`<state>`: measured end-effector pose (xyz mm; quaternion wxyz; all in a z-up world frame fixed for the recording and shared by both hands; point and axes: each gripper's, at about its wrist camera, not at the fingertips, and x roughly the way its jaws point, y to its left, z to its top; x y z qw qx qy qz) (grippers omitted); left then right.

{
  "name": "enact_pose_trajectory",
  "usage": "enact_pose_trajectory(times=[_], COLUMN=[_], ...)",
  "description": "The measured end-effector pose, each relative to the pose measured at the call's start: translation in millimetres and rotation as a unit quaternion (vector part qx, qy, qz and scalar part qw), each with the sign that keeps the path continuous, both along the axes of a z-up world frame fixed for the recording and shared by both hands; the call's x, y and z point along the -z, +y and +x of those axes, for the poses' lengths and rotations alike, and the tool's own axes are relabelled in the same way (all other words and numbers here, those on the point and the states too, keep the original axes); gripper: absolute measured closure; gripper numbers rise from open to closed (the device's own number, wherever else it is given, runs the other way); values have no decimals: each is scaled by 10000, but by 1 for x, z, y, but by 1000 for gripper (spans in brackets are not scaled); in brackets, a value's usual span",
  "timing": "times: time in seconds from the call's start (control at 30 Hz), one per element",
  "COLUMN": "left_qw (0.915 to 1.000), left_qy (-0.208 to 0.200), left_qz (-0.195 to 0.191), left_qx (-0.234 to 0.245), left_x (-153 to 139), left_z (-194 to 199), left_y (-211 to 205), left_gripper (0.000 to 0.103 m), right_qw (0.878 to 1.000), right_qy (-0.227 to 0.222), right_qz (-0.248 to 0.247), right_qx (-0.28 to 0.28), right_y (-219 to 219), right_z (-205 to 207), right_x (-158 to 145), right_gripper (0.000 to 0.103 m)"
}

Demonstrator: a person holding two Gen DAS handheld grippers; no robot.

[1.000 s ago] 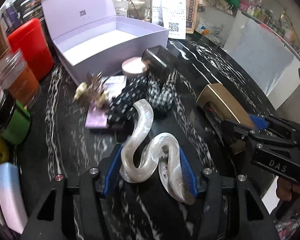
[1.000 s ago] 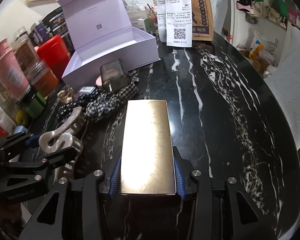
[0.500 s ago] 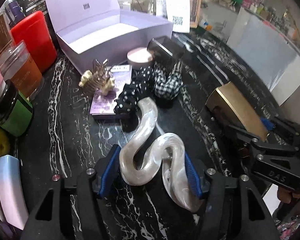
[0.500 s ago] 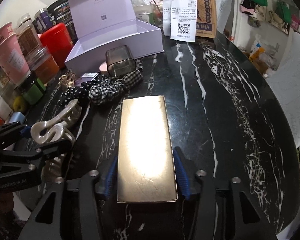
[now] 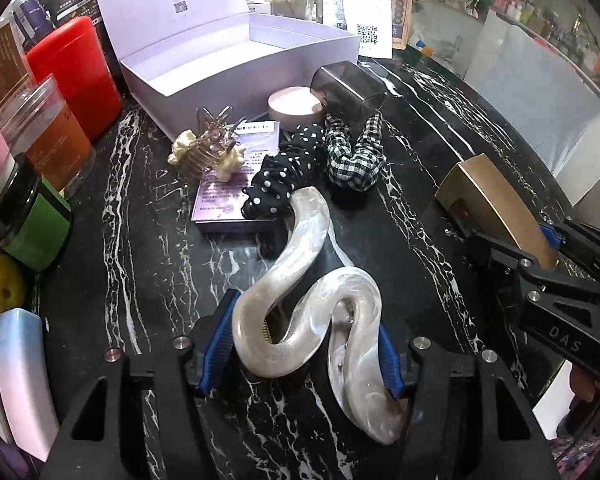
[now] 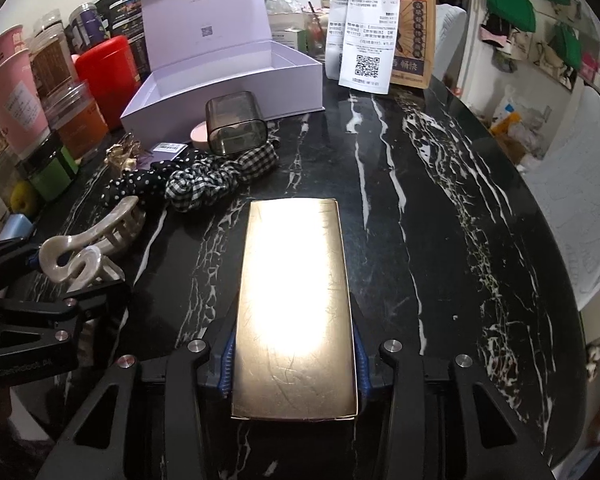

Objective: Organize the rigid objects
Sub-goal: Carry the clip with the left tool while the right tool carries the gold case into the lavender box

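A pearly white S-shaped hair claw [image 5: 300, 236] lies low over the black marble table [image 5: 140, 240] between the blue pads of my left gripper [image 5: 304, 352]. Both pads press its sides and the jaws are closing on it. In the right wrist view the claw [image 6: 72, 256] shows at the left edge. A flat gold box [image 6: 296, 300] sits lengthwise in my right gripper [image 6: 294, 364], whose jaws are closing with the pads against its long edges. The gold box [image 5: 488, 200] shows at the right of the left wrist view. An open lilac gift box [image 5: 260, 68] stands at the back, empty.
Between the grippers and the lilac box lie a polka-dot scrunchie [image 5: 288, 176], a checked scrunchie [image 5: 352, 160], a smoky plastic case [image 5: 348, 88], a pink round tin [image 5: 292, 108], a gold-and-cream claw [image 5: 208, 152] and a purple card box [image 5: 228, 196]. Jars and a red canister [image 5: 72, 76] crowd the left edge.
The right jaws stood a little off the gold box half a second ago and now press it again. The left grip eased slightly, then tightened; neither hand has travelled.
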<state>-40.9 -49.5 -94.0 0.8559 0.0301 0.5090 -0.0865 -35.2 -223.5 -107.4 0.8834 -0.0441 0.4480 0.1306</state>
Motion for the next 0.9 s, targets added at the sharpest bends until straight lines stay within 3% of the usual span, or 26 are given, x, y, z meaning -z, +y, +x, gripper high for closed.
enact_pose_trajectory(times=[0.17,0.9], left_qw=[9998,9970], left_qy=[-46,-756], left_qz=[-174,-170], left_qx=[4,-64], left_x=[-5,-54], left_z=[-5,-27], left_y=[3,22], left_gripper=[42,42], right_qw=[9999,9979], right_qy=[80,-372], right_qz=[111,254], right_qx=[-18,-459], right_y=[-1,28], right_z=[-2,-26], right_x=[-1,-41], right_gripper=[60,60])
